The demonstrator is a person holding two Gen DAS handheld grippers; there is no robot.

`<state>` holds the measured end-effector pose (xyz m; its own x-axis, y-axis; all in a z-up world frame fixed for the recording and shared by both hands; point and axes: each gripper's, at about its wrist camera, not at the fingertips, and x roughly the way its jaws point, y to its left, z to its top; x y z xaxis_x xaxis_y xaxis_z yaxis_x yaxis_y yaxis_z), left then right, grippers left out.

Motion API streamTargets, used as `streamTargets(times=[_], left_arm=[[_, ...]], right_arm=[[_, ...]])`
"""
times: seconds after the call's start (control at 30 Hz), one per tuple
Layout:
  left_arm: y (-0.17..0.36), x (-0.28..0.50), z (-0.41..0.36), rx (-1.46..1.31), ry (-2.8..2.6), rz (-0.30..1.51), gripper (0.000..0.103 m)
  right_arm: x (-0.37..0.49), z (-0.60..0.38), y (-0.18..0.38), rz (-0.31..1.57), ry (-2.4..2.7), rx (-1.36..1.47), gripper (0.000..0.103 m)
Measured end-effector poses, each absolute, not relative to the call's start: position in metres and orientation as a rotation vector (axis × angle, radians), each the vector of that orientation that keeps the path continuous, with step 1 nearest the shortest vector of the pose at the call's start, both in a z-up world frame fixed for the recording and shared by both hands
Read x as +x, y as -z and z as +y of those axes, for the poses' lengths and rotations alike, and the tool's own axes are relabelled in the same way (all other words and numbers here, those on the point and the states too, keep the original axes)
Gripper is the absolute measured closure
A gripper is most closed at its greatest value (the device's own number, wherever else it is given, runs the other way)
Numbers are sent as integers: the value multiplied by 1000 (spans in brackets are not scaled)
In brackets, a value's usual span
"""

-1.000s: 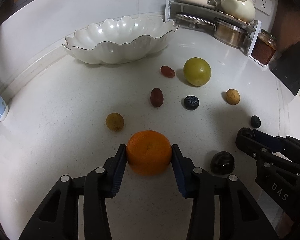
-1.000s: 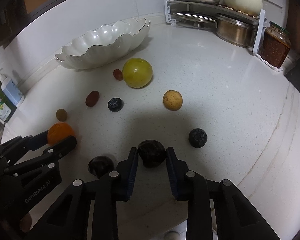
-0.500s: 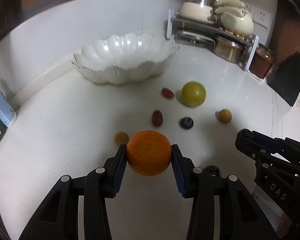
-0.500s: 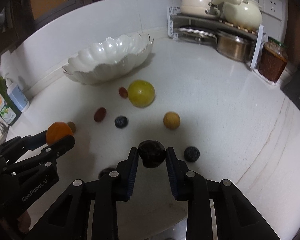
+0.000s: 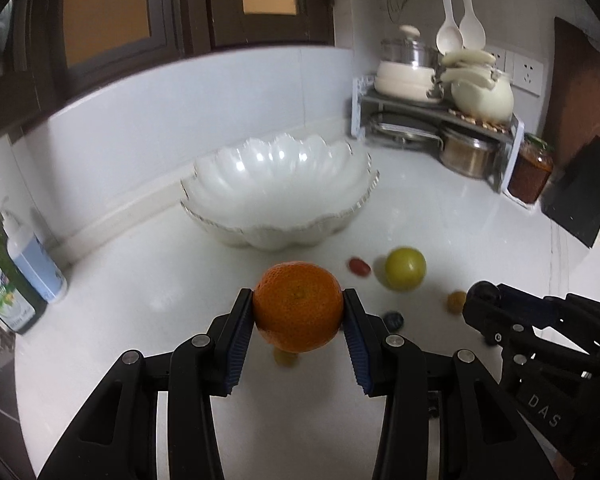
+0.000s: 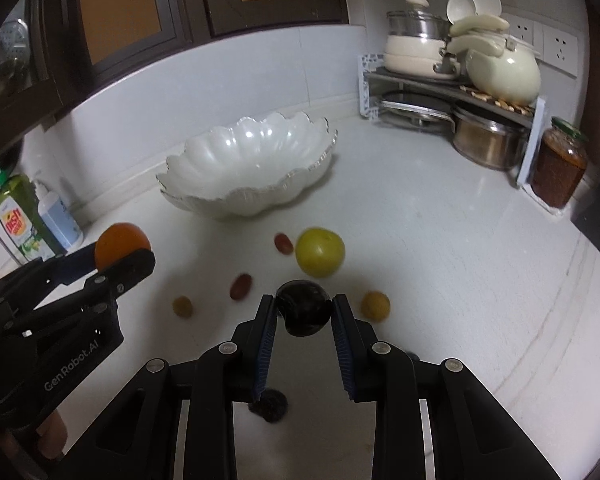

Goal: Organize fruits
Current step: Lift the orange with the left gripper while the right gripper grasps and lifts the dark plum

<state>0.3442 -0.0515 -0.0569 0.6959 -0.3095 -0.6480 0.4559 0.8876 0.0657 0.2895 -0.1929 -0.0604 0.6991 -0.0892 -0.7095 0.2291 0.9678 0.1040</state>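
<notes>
Orange mandarin (image 5: 298, 306), dark plum (image 6: 303, 307), white bowl (image 6: 220, 196).

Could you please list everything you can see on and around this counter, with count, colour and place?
orange: 1, orange, off the counter in the left gripper
dark plum: 1, near black, in the right gripper
scalloped bowl: 1, white, empty, by the back wall
green fruit: 1, yellow-green, before the bowl
small red fruits: 2, red, left of the green fruit
small yellow-brown fruits: 2, loose on the counter
blueberry: 1, dark blue
bottles: 2, green and pale blue, far left
pot rack: 1, back right corner
jar: 1, reddish contents, beside the rack
left gripper: black
right gripper: black
</notes>
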Motion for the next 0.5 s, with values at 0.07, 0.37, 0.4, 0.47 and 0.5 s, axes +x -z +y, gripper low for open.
streamTargets(times=[0.07,0.37,0.4,0.47,0.5], left_arm=[[53,348,-50,230,429,663,60],[37,366,-42,208,401,633,60],[36,368,-42,202,398,637,60],[35,370,-42,194,394,641,60],[34,371,-42,189,388,639,60]], right_arm=[[294,-190,56,763,178,191,73],[319,-182,35,696,163,162,73],[322,-182,33,693,159,159,73],[328,-182,30,691,145,155,73],[331,-183,28,689,135,153,73]])
